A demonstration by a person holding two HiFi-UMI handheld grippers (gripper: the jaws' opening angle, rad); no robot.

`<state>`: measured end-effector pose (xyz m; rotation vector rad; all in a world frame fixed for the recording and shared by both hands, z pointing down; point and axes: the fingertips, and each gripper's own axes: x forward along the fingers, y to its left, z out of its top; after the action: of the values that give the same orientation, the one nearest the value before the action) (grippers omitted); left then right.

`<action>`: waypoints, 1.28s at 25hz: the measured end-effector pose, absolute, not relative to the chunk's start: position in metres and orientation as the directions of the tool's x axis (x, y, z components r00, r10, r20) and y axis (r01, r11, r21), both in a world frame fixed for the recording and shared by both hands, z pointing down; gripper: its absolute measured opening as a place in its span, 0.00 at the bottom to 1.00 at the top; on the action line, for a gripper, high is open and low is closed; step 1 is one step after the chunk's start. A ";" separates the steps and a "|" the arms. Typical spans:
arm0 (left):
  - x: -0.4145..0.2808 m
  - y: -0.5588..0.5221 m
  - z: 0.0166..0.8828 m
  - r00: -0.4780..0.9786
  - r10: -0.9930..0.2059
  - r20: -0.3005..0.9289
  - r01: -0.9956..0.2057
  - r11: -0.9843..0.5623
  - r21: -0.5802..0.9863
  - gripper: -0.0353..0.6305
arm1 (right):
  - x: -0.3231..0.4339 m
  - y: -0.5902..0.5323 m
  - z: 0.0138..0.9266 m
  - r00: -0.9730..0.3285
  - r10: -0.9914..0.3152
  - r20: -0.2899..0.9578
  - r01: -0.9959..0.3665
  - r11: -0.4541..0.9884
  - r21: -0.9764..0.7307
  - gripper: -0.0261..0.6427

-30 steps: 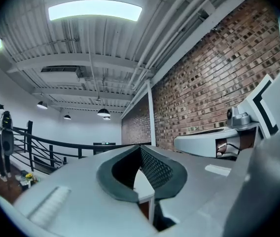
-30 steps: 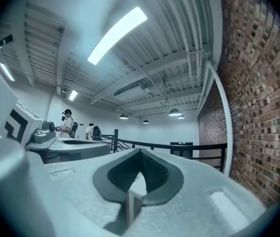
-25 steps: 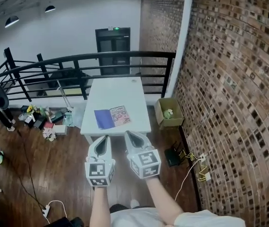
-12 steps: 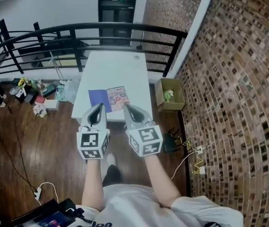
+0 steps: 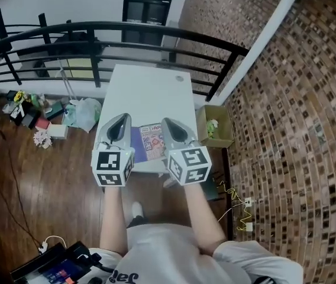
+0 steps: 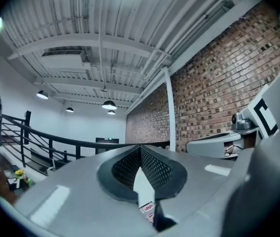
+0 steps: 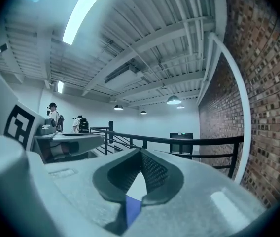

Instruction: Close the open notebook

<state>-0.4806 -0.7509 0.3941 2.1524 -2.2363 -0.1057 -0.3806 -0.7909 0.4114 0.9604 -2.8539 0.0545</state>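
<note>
While both grippers hang side by side above the near end of the white table (image 5: pixel 150 90), the open notebook (image 5: pixel 149 141) lies flat on that end, close to the edge nearest the person, showing in the gap between the two tools in the head view. Its spread runs with the long axis across the table's width, the spine pointing roughly away from the person; the blue page is on the left and the printed, colourful page on the right. The left gripper (image 5: pixel 121 119) has its jaws pressed together with nothing in them, over the blue side. The right gripper (image 5: pixel 168 123) is likewise pressed together and empty, over the printed side's outer edge. A cardboard box (image 5: pixel 214 129) sits on the floor to the table's right
</note>
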 end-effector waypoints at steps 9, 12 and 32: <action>-0.547 -0.788 0.468 -0.057 -0.992 0.113 -0.992 0.069 0.109 0.08 | -0.424 -0.845 0.464 -0.791 -0.574 0.214 -0.590 0.807 -0.016 0.03; -0.564 -0.798 0.496 -0.057 -0.982 0.180 -0.988 0.082 0.133 0.08 | -0.431 -0.866 0.484 -0.783 -0.569 0.251 -0.596 0.802 -0.043 0.03; -0.579 -0.786 0.760 0.112 -0.778 0.618 -0.836 0.263 0.482 0.30 | -0.452 -0.928 0.599 -0.768 -0.451 0.454 -0.572 0.803 -0.170 0.03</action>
<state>-0.5786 -0.7863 0.7603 1.5096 -1.6571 0.0830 -0.4516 -0.9277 0.5986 0.7702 -2.5946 0.4223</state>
